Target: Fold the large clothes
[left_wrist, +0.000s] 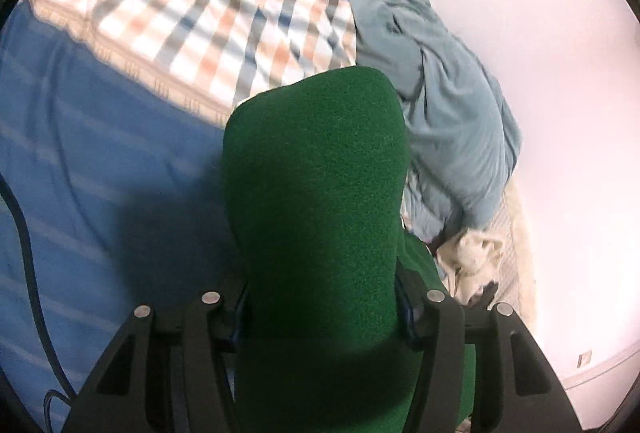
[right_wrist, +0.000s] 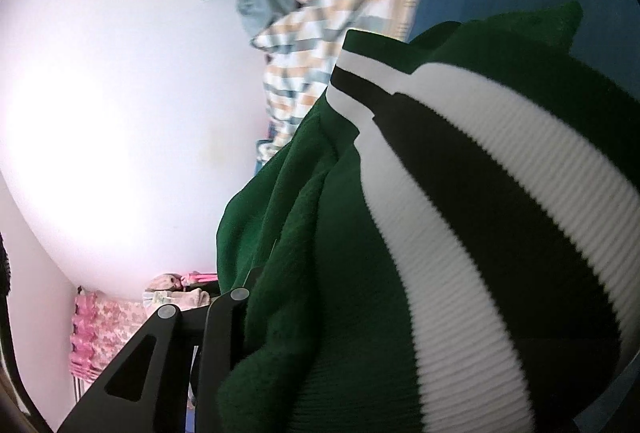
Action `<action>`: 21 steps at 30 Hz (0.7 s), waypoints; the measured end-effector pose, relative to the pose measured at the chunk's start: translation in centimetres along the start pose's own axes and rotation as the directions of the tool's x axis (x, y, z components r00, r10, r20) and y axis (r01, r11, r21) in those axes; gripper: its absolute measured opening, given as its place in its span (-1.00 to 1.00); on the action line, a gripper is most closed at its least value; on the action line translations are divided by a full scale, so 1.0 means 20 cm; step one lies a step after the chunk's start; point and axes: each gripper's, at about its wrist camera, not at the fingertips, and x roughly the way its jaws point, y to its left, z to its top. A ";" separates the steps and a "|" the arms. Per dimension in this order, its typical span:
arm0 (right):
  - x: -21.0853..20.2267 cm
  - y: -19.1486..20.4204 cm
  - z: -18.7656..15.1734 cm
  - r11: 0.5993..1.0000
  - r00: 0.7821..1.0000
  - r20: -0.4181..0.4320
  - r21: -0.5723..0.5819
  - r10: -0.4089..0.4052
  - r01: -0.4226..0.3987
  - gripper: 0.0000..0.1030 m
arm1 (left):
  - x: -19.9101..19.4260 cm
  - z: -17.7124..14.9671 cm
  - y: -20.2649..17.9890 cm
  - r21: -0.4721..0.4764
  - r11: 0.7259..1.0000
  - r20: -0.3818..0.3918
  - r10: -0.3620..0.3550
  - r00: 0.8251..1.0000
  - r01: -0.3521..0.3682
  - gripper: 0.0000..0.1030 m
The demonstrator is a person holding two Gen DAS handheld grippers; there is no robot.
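Note:
A dark green fleece garment [left_wrist: 316, 193] fills the middle of the left wrist view. My left gripper [left_wrist: 320, 313] is shut on it, and the cloth bulges up between the black arms and hides the fingertips. In the right wrist view the same green garment [right_wrist: 304, 273] shows with its ribbed black-and-white striped band [right_wrist: 500, 233] close to the lens. My right gripper [right_wrist: 288, 313] is shut on the green garment; only its left black arm shows, the rest is covered by cloth.
A blue bedsheet [left_wrist: 80, 173] lies below. A checked orange, blue and white blanket [left_wrist: 192, 5] lies at the far side. A crumpled light blue garment [left_wrist: 452, 113] and a cream cloth [left_wrist: 476, 253] lie along the pale wall [left_wrist: 560, 73]. Pink floral fabric [right_wrist: 104, 329] sits low left.

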 end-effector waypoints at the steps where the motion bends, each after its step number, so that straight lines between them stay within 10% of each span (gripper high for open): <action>1: 0.05 0.06 0.06 1.000 1.000 0.000 -0.006 0.004 -0.004 -0.36 | 0.00 0.09 0.01 -0.001 1.000 0.005 0.002 1.000 -0.002 0.01; 14: 1.29 0.33 0.58 0.997 0.997 -0.045 -0.049 0.056 -0.058 -0.36 | 0.39 1.28 0.43 0.010 0.995 0.043 0.103 0.994 -0.104 0.01; 21: 1.64 0.10 0.63 0.977 0.982 -0.091 -0.149 -0.166 0.151 -0.38 | 0.69 1.31 0.76 0.079 0.963 -0.103 0.264 0.959 -0.257 0.11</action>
